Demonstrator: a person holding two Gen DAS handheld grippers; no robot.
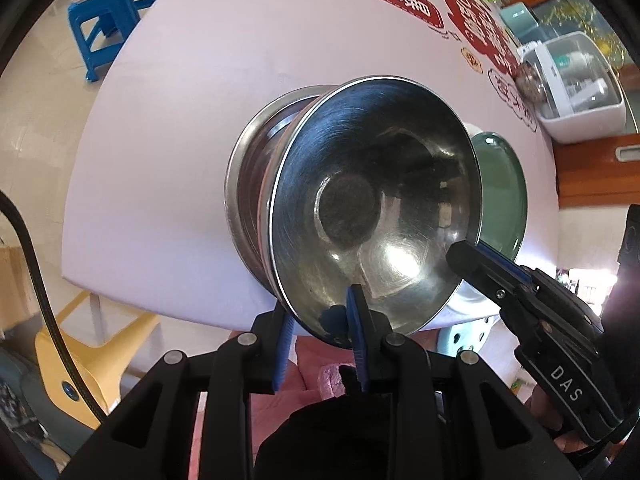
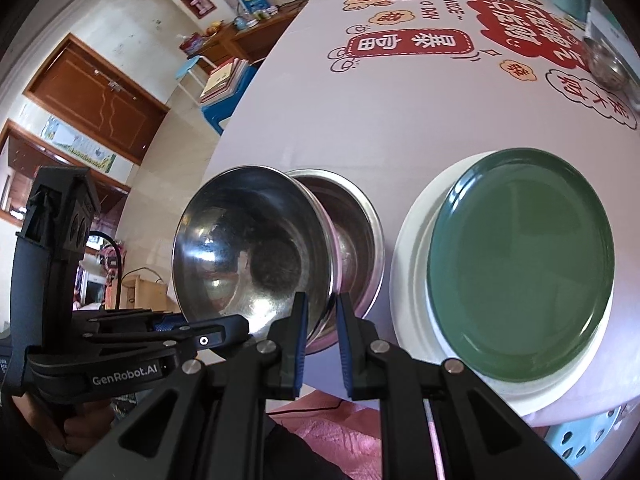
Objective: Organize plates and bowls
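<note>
Together, both hand-held grippers [image 1: 320,312] [image 2: 322,312] clamped on steel bowl [image 1: 376,208] rim.

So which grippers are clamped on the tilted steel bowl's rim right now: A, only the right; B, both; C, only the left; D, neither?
B: the left gripper pinches the near rim of the tilted steel bowl, and the right gripper pinches another part of the same rim.

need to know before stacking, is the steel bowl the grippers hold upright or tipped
Tipped: the steel bowl has its mouth turned sideways toward both cameras, its base over the second bowl on the table.
</note>
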